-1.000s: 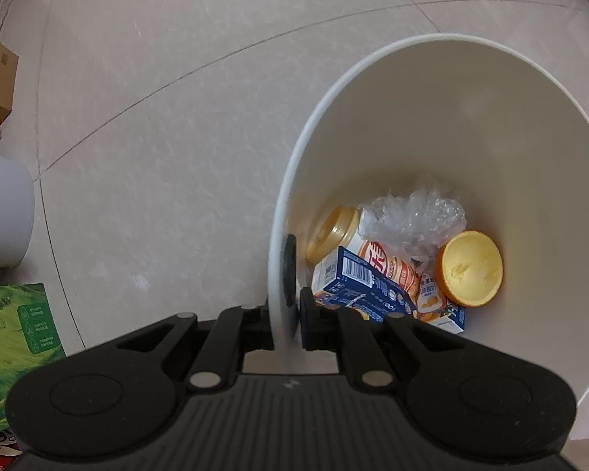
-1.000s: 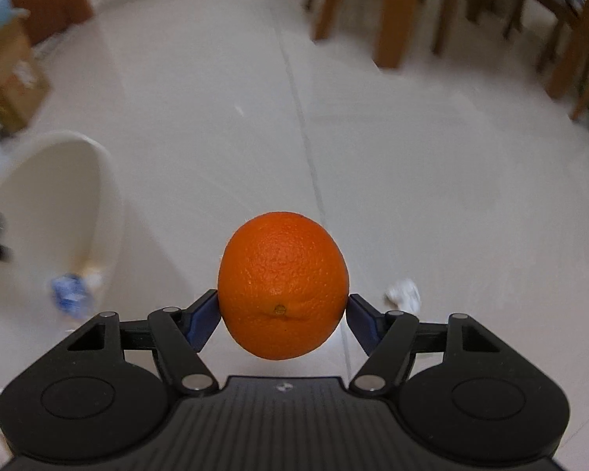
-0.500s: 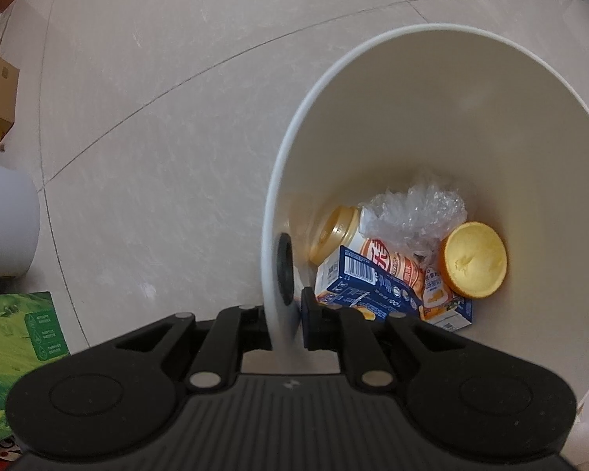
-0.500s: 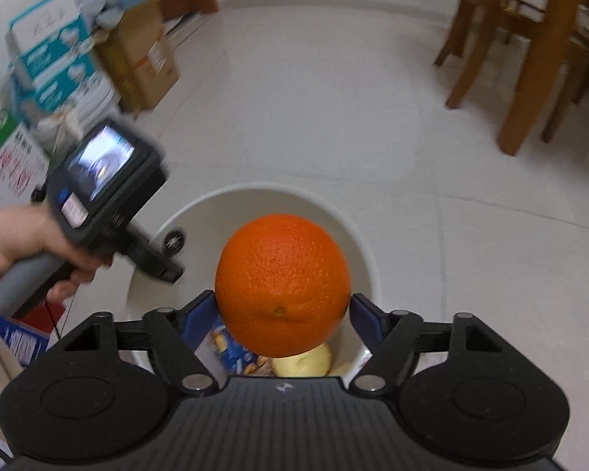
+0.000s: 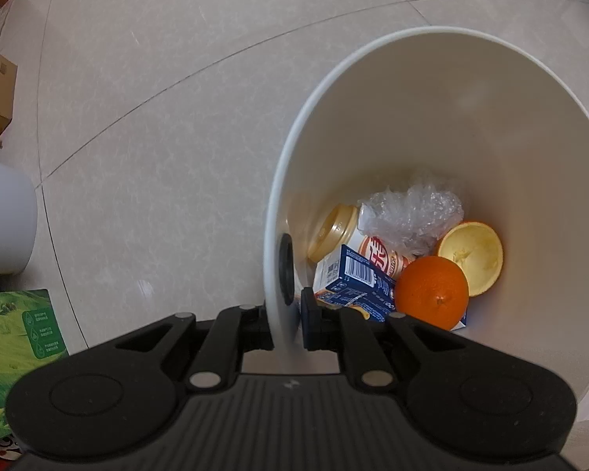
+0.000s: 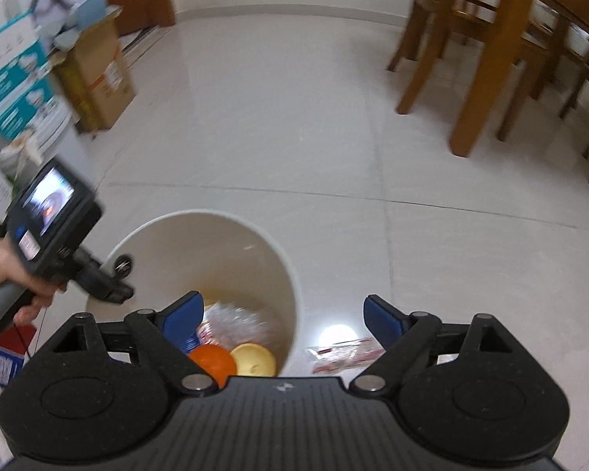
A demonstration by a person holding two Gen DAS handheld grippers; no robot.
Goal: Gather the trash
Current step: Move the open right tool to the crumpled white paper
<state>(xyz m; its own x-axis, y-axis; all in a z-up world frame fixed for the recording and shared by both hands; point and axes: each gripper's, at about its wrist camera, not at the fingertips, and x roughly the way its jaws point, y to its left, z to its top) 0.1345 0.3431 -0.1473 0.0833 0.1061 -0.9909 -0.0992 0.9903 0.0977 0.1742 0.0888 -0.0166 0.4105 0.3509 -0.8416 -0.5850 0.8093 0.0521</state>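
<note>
Right gripper point(image 6: 280, 320) hangs above the white bin point(image 6: 294, 314), blue pads spreading with nothing between them. Left gripper point(image 5: 286, 324), pointing straight down, is clamped on the bin's rim. Its camera shows the whole orange point(image 5: 432, 292) lying inside among cartons; the right's shows wooden chairs point(image 6: 491, 59) beyond.

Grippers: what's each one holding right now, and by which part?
Left gripper is clamped on the bin rim wall. Right gripper holds nothing, jaws opening; the orange lies inside.

Bin mouth point(image 6: 200, 216) open above trash point(image 5: 432, 292)
</note>
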